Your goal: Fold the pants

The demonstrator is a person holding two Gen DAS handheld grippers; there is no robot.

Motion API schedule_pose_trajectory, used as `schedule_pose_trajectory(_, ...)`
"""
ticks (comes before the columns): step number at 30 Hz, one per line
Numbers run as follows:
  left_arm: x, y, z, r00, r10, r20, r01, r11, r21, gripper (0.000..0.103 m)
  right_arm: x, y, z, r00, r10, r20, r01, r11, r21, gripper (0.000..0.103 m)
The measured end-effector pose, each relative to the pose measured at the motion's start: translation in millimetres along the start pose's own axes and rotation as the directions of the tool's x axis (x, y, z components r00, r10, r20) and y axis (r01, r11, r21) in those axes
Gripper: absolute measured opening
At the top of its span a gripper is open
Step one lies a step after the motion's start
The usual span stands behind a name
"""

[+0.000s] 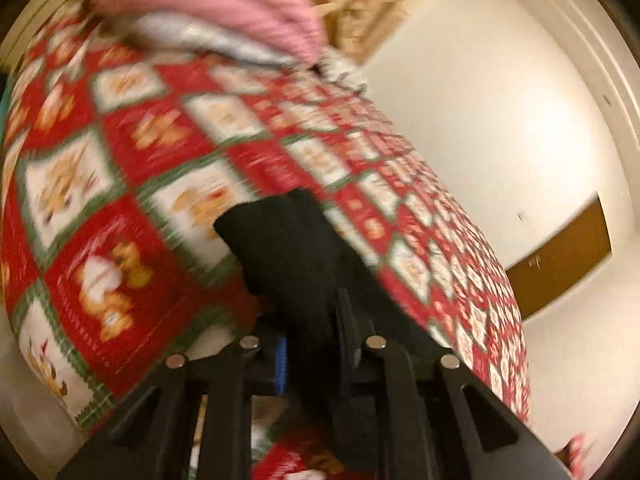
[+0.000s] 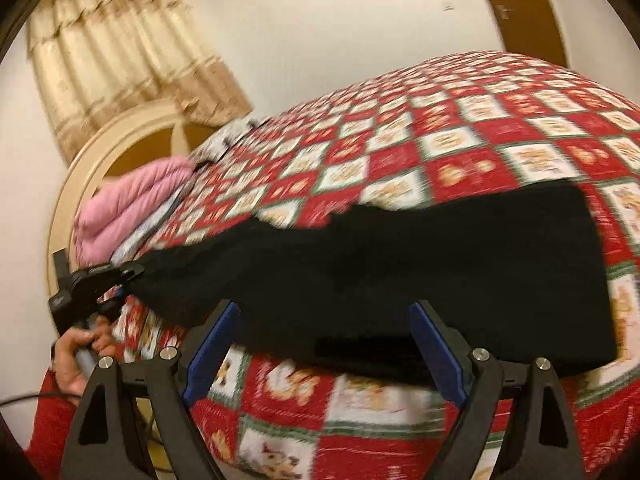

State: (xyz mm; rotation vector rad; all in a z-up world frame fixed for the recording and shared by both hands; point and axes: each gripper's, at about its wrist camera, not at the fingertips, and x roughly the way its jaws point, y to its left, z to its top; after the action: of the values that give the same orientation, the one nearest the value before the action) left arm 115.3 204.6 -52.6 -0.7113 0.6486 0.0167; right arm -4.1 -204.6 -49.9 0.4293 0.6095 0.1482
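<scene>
Black pants [image 2: 400, 264] lie stretched across the red-and-white checked bedspread [image 2: 460, 140], one end at the left, the wide end at the right. My left gripper [image 1: 316, 340] is shut on one end of the black cloth [image 1: 288, 248], which bunches up between its fingers. From the right wrist view that same left gripper [image 2: 134, 270] pinches the pants' left tip, held by a hand [image 2: 80, 344]. My right gripper [image 2: 324, 312] stands open at the pants' near edge, blue pads [image 2: 212, 344] wide apart, nothing pressed between them.
A folded pink quilt [image 2: 132, 200] and a patterned pillow [image 2: 232, 136] lie at the head of the bed by the cream headboard [image 2: 100, 148]. Beige curtains [image 2: 120, 56] hang behind. A brown door [image 2: 516, 4] stands beyond the bed's far side.
</scene>
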Motion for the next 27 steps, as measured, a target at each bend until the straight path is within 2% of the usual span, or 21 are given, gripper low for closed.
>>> schedule_pose_trajectory(1, -3.7, -15.1, -0.2, 1.000, -0.015, 0.012, 0.014, 0.998, 0.056, 0.019, -6.2, -9.5, 3.6, 1.000, -0.017, 0.019, 0.016, 0.999, 0.028, 0.088)
schedule_pose_trajectory(3, -15.3, -55.1, -8.1, 0.997, -0.073, 0.035, 0.065, 0.977, 0.203, 0.019, -17.4, -30.3, 9.3, 0.998, -0.048, 0.045, 0.043, 0.995, 0.091, 0.088)
schedule_pose_trajectory(5, -26.2, -97.5, -25.5, 0.990, -0.136, 0.046, 0.111, 0.930, 0.352, 0.018, -28.1, -48.9, 12.1, 0.995, -0.072, 0.065, 0.063, 0.989, 0.137, 0.088)
schedule_pose_trajectory(7, -34.7, -137.9, -48.9, 0.978, -0.208, 0.033, 0.169, 0.868, 0.467, 0.018, -41.9, -67.7, 14.0, 0.989, -0.115, 0.088, 0.098, 0.979, 0.176, 0.088)
schedule_pose_trajectory(8, -37.0, -161.8, -65.1, 0.965, -0.263, -0.002, 0.226, 0.826, 0.517, 0.018, -48.2, -75.4, 15.3, 0.986, -0.132, 0.098, 0.111, 0.975, 0.193, 0.088)
schedule_pose_trajectory(11, -30.3, -209.7, -98.9, 0.928, -0.354, -0.115, 0.354, 0.743, 0.568, 0.017, -73.3, -102.2, 17.5, 0.973, -0.188, 0.136, 0.149, 0.956, 0.254, 0.088)
schedule_pose_trajectory(12, -28.4, -226.4, -114.6, 0.913, -0.376, -0.159, 0.394, 0.708, 0.587, 0.017, -81.7, -110.2, 17.3, 0.968, -0.205, 0.145, 0.161, 0.949, 0.271, 0.088)
schedule_pose_trajectory(15, -28.0, -263.3, -165.6, 0.876, -0.409, -0.256, 0.468, 0.587, 0.661, 0.017, -106.7, -132.3, 13.4, 0.951, -0.260, 0.168, 0.200, 0.930, 0.309, 0.088)
schedule_pose_trajectory(17, -26.1, -276.5, -198.9, 0.866, -0.394, -0.308, 0.486, 0.519, 0.704, 0.017, -116.8, -146.6, 7.4, 0.944, -0.286, 0.162, 0.221, 0.917, 0.332, 0.088)
schedule_pose_trajectory(20, -16.5, -281.0, -249.0, 0.870, -0.334, -0.363, 0.484, 0.433, 0.761, 0.017, -119.5, -165.5, -0.4, 0.945, -0.295, 0.143, 0.222, 0.897, 0.382, 0.088)
schedule_pose_trajectory(21, -15.4, -282.4, -260.2, 0.874, -0.323, -0.364, 0.475, 0.407, 0.780, 0.017, -118.2, -171.4, -1.9, 0.948, -0.288, 0.135, 0.212, 0.890, 0.404, 0.088)
schedule_pose_trajectory(23, -14.7, -281.0, -282.9, 0.891, -0.299, -0.342, 0.434, 0.336, 0.836, 0.017, -115.1, -177.0, -3.0, 0.953, -0.273, 0.128, 0.197, 0.884, 0.423, 0.088)
schedule_pose_trajectory(25, -18.0, -277.1, -302.2, 0.899, -0.281, -0.335, 0.408, 0.264, 0.874, 0.017, -112.2, -178.3, -3.8, 0.956, -0.269, 0.118, 0.195, 0.883, 0.427, 0.088)
schedule_pose_trajectory(27, -16.3, -273.1, -310.8, 0.904, -0.267, -0.334, 0.396, 0.226, 0.890, 0.017, -109.3, -178.5, -4.2, 0.964, -0.240, 0.116, 0.168, 0.884, 0.436, 0.088)
